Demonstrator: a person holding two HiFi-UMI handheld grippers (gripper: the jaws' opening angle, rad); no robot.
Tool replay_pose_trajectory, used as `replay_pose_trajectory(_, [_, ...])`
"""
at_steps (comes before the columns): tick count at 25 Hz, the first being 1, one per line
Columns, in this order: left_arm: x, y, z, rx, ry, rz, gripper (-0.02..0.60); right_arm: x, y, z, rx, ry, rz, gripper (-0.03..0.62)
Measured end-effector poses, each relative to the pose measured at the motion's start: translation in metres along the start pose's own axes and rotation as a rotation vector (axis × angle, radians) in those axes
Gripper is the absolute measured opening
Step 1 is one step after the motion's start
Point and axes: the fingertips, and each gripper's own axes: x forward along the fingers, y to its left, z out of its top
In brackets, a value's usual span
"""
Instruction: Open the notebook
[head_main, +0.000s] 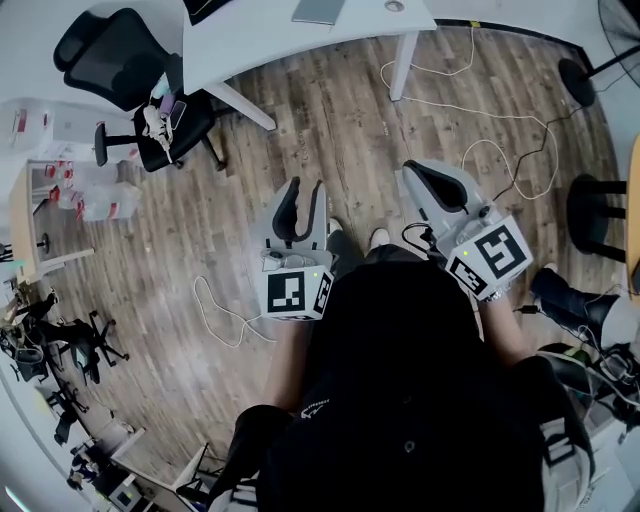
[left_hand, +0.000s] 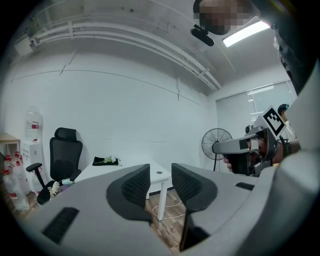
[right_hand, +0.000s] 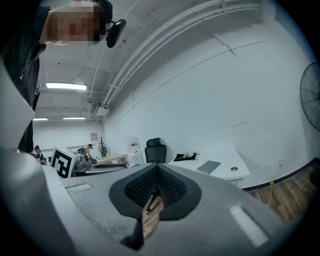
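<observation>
place: office | signs: white desk, black swivel chair, standing fan, strip lights

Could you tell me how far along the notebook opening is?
Done: nothing yet; the grey notebook lies flat on the white desk, seemingly closed. In hand: nothing; the left gripper is open and empty, the right gripper shut on nothing, both short of the desk. Left: approach and open it.

A wood-plank floor was seen, strewn with loose white cables. A white desk was set against plain white walls, with a black office chair drawn up beside it. A standing fan was placed nearby, and a ceiling strip light was switched on.
</observation>
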Motion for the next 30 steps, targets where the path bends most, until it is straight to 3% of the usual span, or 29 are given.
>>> replay_pose_trajectory(10, [0.021, 0.027, -0.004, -0.018, 0.005, -0.001, 0.13, 0.031, -0.003, -0.003, -0.046, 0.025, -0.024, 0.005])
replay_pose_trajectory(19, [0.078, 0.072, 0.006, -0.017, -0.001, -0.067, 0.129, 0.092, -0.022, 0.008, -0.055, 0.031, -0.063, 0.006])
replay_pose_trajectory(30, [0.161, 0.153, 0.022, -0.022, 0.009, -0.169, 0.129, 0.192, -0.056, 0.024, -0.057, 0.052, -0.176, 0.006])
